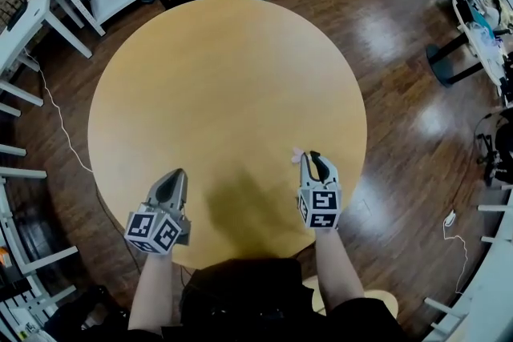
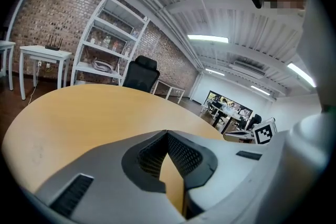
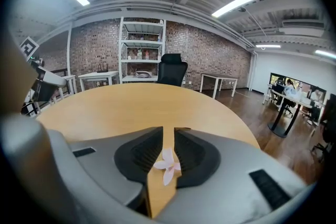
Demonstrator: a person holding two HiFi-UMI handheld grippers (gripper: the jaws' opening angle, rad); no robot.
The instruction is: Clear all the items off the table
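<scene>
Table [image 1: 200, 68], round, wood: at its near edge, left gripper [image 1: 178, 175] closed and empty. Right gripper [image 1: 309, 158] stands narrowly parted, pink flower [image 3: 167, 164] lying on the table between its pads, apparently unpinched. Handling: close softly on the petals, then lift straight off the table.

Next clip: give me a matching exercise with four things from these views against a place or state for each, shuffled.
1. left gripper
2. right gripper
3. pink flower
4. black office chair

A. beyond the far edge of the table
B. jaws slightly apart
C. jaws together, nothing between them
D. between the right gripper's jaws

Pairs: 1-C, 2-B, 3-D, 4-A
</scene>
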